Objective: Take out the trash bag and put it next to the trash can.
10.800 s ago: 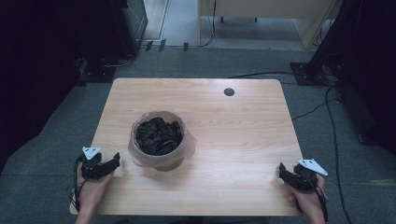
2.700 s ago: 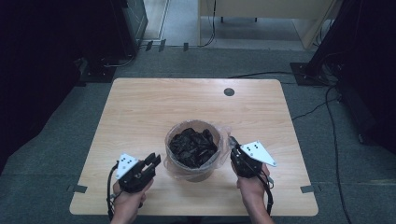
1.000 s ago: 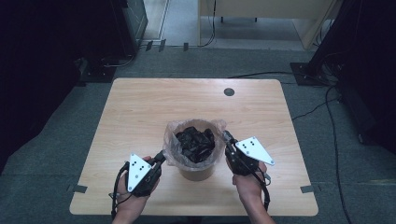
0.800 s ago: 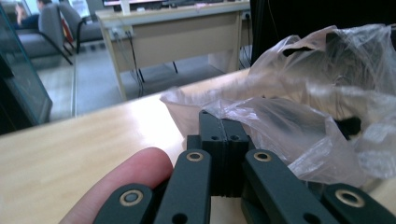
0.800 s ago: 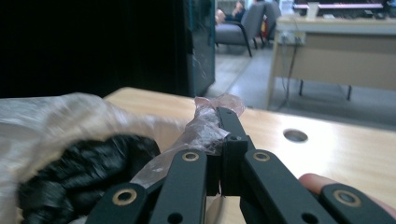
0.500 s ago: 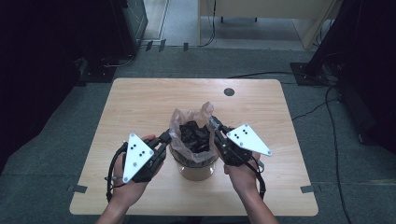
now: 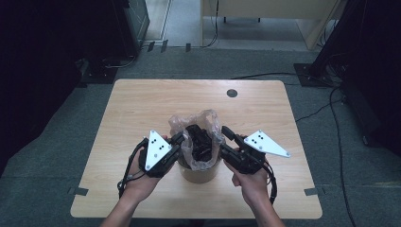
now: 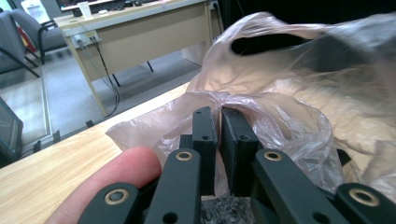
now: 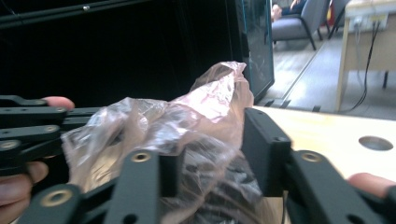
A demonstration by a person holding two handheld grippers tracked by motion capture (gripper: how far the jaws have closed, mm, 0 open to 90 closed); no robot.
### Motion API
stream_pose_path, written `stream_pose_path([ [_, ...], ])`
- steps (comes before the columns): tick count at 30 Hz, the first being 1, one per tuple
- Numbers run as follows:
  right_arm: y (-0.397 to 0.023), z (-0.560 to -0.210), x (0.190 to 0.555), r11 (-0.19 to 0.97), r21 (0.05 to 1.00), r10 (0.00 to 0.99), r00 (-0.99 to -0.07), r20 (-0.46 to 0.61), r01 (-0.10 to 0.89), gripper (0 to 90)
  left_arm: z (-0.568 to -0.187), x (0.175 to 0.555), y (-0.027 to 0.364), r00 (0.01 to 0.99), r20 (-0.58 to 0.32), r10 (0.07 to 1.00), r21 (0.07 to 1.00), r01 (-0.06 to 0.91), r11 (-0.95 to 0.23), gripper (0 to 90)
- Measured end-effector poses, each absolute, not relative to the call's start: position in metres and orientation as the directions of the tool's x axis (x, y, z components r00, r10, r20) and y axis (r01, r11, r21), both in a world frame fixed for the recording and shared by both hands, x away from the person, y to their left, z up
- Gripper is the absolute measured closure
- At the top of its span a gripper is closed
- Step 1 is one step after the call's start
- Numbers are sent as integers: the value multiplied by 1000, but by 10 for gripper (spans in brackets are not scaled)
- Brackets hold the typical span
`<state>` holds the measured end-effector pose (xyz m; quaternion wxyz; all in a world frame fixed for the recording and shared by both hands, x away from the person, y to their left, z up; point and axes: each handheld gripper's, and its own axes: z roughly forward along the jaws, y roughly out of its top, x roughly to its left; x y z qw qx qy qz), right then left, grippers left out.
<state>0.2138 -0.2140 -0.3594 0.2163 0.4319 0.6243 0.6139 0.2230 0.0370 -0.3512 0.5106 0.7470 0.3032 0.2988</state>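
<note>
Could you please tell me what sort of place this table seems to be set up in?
Probably an office or lab workroom: a long desk with trailing cables, an office chair, and grey carpet around the wooden table.

One overhead, two close opposed views share the bag (image 7: 198, 127).

Stood on grey carpet (image 7: 56, 156), with black cables (image 7: 265, 75) trailing across the far floor. Backed by a beige desk (image 8: 140, 32) and dark cabinets (image 7: 132, 19).
</note>
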Motion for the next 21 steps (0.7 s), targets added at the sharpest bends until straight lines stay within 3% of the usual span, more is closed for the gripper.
stream_pose_path([
  [4,-218,-360,206,-127,950,806,-528,267,286,490,-353,227,36,635,134,761,943,155,-295,819],
  [10,-223,-359,196,-40,968,892,-427,146,247,468,-352,228,40,626,125,770,944,163,-286,809],
  [16,-230,-361,191,37,961,940,-336,59,274,452,-354,232,47,617,93,782,948,185,-258,814],
  [21,-235,-367,187,70,952,945,-325,32,297,428,-358,235,51,608,67,791,949,206,-238,819],
])
